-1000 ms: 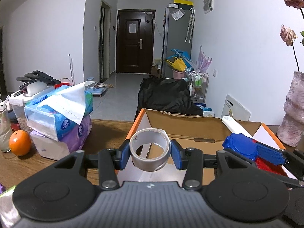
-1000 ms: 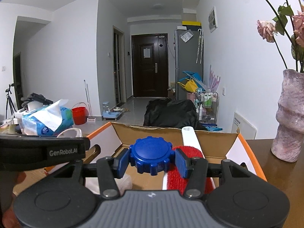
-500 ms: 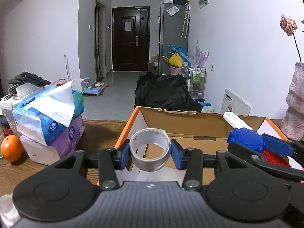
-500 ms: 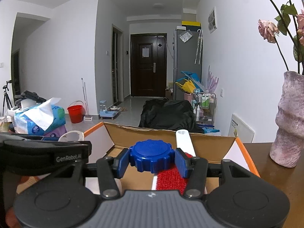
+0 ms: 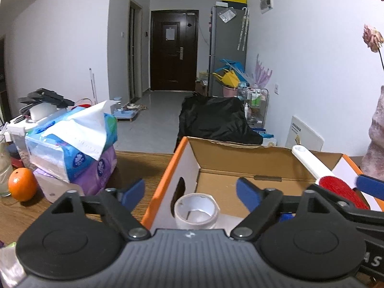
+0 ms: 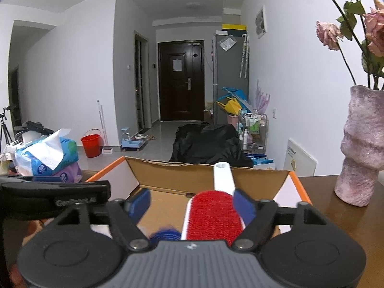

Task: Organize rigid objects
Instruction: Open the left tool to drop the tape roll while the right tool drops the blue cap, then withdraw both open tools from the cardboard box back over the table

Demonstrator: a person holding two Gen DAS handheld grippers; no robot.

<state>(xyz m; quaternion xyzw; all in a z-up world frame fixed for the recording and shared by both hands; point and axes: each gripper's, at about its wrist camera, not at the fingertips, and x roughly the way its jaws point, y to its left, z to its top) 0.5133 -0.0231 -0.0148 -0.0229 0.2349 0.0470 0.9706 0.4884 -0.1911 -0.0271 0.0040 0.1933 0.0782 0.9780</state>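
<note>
**Tape roll and blue cap both loose over the open box**

Tape roll (image 5: 195, 211) sits low inside the cardboard box (image 5: 240, 158), close to the near left wall with its oval hand-hole, and nothing is gripping it. The left gripper (image 5: 190, 190) has just been opening, and its blue pads now stand wide on either side of the roll, clear of it. One pad hangs outside the box's orange-edged left wall, the other over the box floor.

Over on the right, the right gripper (image 6: 192, 202) has just been opening too, jaws well apart. The blue cap (image 6: 165, 234) shows as a blur below and between them, free of both pads. Beside it lies the lint brush (image 6: 212, 216), red face up, white handle propped against the far wall of the box. The right-hand pad sits just beside the brush head; I cannot tell whether it touches.

Much of the box floor is bare cardboard in the middle and toward the back. The flaps stand up all around.

The box rests on a wooden table (image 5: 144, 165). Stacked tissue packs (image 5: 72, 151) and an orange (image 5: 22, 183) crowd the left side, a pink vase (image 6: 362, 148) with flowers stands well off to the right. Beyond, a tiled hallway runs to a dark door (image 6: 181, 80).
</note>
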